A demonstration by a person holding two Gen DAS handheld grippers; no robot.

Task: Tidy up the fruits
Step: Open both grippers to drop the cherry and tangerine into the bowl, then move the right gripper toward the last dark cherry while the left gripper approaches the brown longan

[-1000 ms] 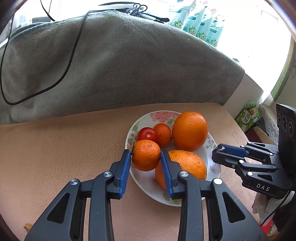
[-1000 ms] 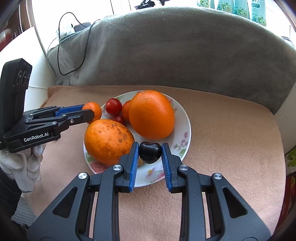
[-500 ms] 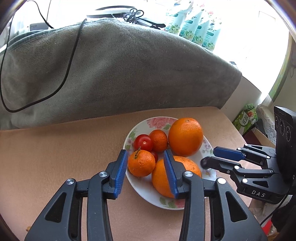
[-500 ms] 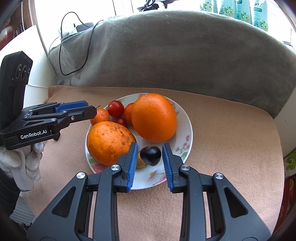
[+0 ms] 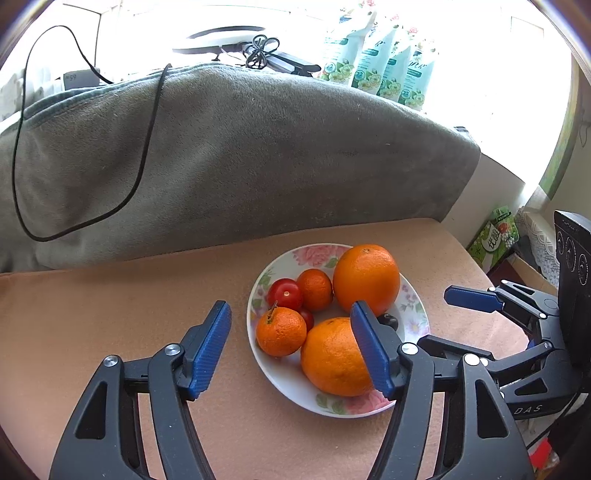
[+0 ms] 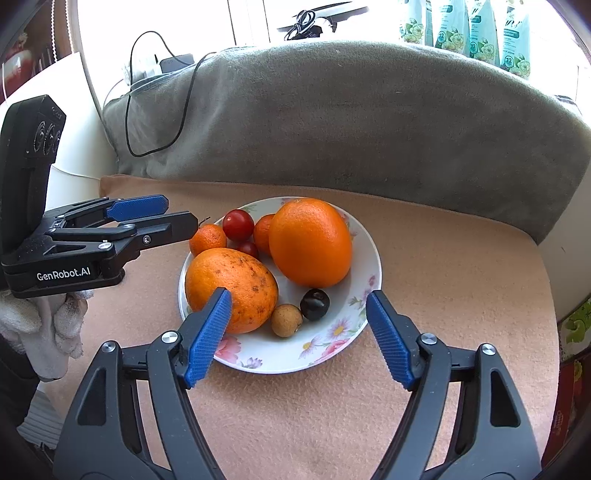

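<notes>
fruit gathered on plate [image 6: 373,258], centre frame.
your left tongs [image 5: 291,347] and right tongs [image 6: 299,336] are spreading, pinching nothing: fruit released to rest grouped.

a plate [image 6: 373,258] sits on a cloth-covered table [image 6: 443,277], in front of a draped blanket [image 6: 369,129] that runs along the back. in the plate, seen from the right wrist, a large orange [image 6: 310,242] lies to the back right and a second large orange [image 6: 231,290] to the front left, the two close together. behind them, along the left rim, lie a mandarin [image 6: 207,240], a cherry tomato [image 6: 238,224] and another mandarin [image 6: 263,233], with what may be a second small tomato [image 6: 248,249] tucked between. in front of the oranges lie a round dark fruit [image 6: 314,304] and, just left of it, a longan [image 6: 287,320], touching or nearly so. a cable [image 6: 184,107] trails over the blanket's left end, and pouches [image 6: 476,29] stand behind it.
</notes>
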